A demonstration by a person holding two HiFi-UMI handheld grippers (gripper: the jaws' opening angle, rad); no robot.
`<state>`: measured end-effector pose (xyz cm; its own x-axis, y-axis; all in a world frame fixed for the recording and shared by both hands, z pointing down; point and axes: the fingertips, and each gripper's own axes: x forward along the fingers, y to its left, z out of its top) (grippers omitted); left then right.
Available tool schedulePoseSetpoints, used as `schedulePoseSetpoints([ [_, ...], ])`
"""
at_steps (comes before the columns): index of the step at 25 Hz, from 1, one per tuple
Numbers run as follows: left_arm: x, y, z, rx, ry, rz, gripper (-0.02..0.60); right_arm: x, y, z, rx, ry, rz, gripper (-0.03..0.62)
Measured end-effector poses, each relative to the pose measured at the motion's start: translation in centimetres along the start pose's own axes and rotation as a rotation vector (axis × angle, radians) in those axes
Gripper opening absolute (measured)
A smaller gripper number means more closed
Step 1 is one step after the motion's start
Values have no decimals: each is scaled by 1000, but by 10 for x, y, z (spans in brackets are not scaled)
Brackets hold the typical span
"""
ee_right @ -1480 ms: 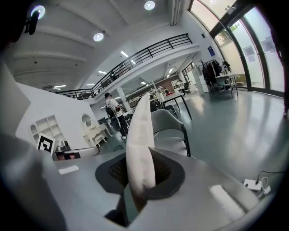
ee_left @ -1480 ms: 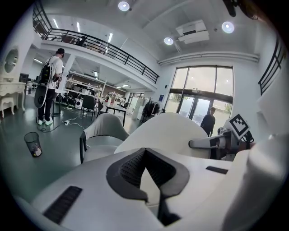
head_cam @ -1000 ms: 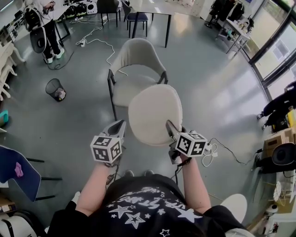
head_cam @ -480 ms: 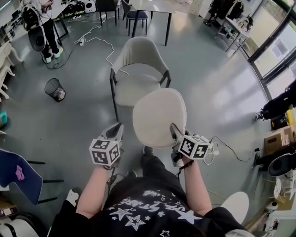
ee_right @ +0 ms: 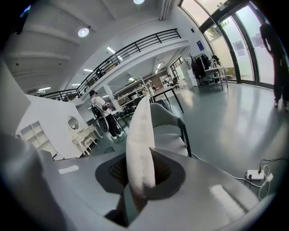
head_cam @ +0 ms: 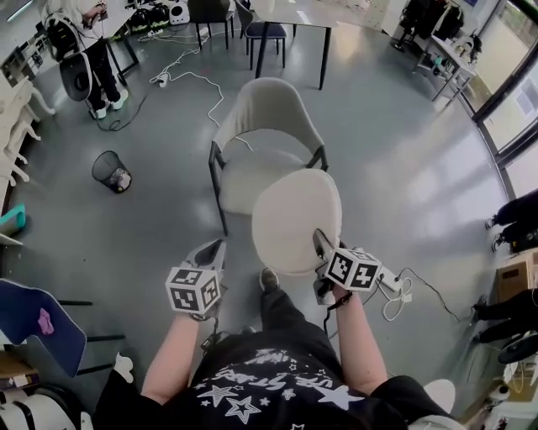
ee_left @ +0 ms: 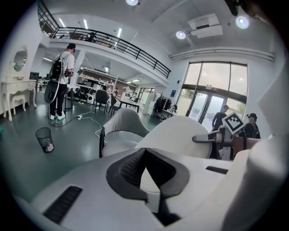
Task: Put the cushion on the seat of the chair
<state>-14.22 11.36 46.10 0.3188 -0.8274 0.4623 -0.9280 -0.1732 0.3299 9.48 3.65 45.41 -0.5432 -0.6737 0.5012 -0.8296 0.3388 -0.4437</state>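
A beige armchair (head_cam: 262,134) with dark legs stands on the grey floor ahead of me, its seat (head_cam: 252,172) bare. The round cream cushion (head_cam: 296,220) hangs in the air over the seat's near right edge. My right gripper (head_cam: 319,238) is shut on its near rim. In the right gripper view the cushion (ee_right: 140,135) stands edge-on between the jaws, with the chair (ee_right: 169,122) behind it. My left gripper (head_cam: 219,244) is to the cushion's left, apart from it, jaws together and holding nothing. The left gripper view shows the cushion (ee_left: 180,135) and the chair (ee_left: 122,131).
A black mesh wastebasket (head_cam: 111,170) stands left of the chair. A person (head_cam: 84,50) stands at the far left. White cables (head_cam: 189,80) run across the floor, and a power strip (head_cam: 395,285) lies at the right. A dark table (head_cam: 294,13) stands behind. A blue chair (head_cam: 34,315) is near left.
Both grippers and the cushion have moved forward and a little down toward the chair. The cushion's far edge now overlaps the seat's front corner. One foot has stepped forward.
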Motion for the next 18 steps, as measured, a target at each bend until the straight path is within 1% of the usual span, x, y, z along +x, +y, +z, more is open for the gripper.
schedulePoseSetpoints([
  [7,61,7,31,30,54,9,8,67,-26,55,-9,52,38,51],
  [9,75,9,40,24,55,27,8,81,-34,67,-10,63,46,51],
  [13,101,19,51,-14,57,59,8,111,-47,88,-7,83,57,51],
  [18,130,22,77,-12,38,90,8,137,-61,118,-11,81,82,51],
])
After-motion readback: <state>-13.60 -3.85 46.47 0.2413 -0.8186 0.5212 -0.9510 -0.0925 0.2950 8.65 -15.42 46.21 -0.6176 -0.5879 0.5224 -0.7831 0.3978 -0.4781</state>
